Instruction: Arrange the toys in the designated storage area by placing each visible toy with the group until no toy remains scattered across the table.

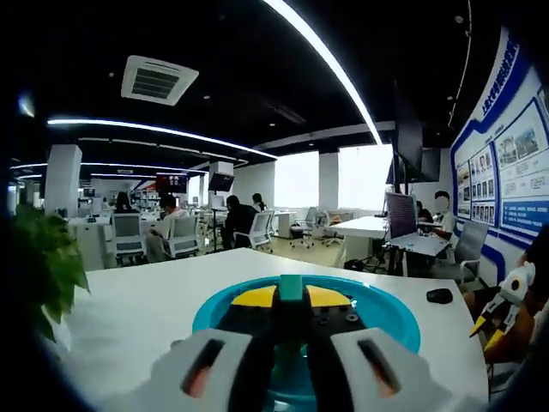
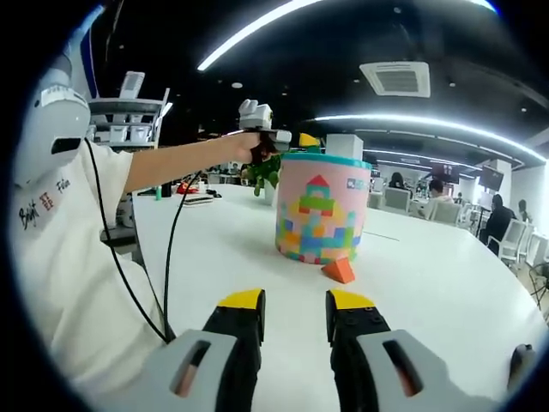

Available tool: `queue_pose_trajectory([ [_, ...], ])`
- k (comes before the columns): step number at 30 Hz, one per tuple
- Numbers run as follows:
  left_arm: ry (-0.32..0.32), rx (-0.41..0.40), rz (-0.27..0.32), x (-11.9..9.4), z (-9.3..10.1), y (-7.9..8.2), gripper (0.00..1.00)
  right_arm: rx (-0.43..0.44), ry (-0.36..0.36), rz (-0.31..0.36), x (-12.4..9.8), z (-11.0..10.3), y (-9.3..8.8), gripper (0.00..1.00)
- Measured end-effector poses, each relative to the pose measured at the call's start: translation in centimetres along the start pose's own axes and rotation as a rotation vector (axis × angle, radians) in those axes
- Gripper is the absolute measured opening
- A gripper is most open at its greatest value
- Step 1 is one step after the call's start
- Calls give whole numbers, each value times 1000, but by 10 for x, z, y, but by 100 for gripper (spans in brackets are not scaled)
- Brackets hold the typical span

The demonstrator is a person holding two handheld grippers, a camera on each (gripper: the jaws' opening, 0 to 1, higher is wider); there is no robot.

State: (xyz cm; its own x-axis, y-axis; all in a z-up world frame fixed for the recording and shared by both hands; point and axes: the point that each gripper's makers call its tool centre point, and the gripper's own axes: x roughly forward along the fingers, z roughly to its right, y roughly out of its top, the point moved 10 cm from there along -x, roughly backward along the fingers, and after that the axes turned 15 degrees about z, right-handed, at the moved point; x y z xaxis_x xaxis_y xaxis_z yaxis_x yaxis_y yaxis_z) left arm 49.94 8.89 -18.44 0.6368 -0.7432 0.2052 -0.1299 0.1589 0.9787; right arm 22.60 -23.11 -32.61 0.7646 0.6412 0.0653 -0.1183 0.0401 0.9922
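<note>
left gripper (image 1: 291,318) hovers over the bucket (image 2: 322,208), pinching a green block (image 1: 291,287). right gripper (image 2: 295,319) hangs slightly open, empty, orange wedge (image 2: 340,270) beyond on the table (image 2: 446,283).

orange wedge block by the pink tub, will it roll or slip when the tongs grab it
The orange wedge block looks rigid and flat-based on the white table, so it probably won't roll. Its sloped faces may squirt out of the right tongs. It looks small, likely light.

A green plant (image 1: 45,257) sits at the edge of the white bench (image 1: 137,300). A black mouse (image 1: 439,295) lies on it. People sit at desks far behind.
</note>
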Motion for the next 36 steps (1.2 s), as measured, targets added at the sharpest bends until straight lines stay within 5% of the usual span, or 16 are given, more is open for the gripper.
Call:
queue_pose_trajectory([
  [8,0,-30,-18,-3,0,-1,11,-7,5,2,1,-1,1,28],
  [20,4,-10,34,-9,1,10,12,-8,5,-2,1,-1,0,28],
  [31,-86,-2,76,-13,25,16,20,-11,11,-5,1,-2,-1,28],
  [36,-155,-5,31,-13,44,18,27,-15,11,-2,1,-2,0,28],
])
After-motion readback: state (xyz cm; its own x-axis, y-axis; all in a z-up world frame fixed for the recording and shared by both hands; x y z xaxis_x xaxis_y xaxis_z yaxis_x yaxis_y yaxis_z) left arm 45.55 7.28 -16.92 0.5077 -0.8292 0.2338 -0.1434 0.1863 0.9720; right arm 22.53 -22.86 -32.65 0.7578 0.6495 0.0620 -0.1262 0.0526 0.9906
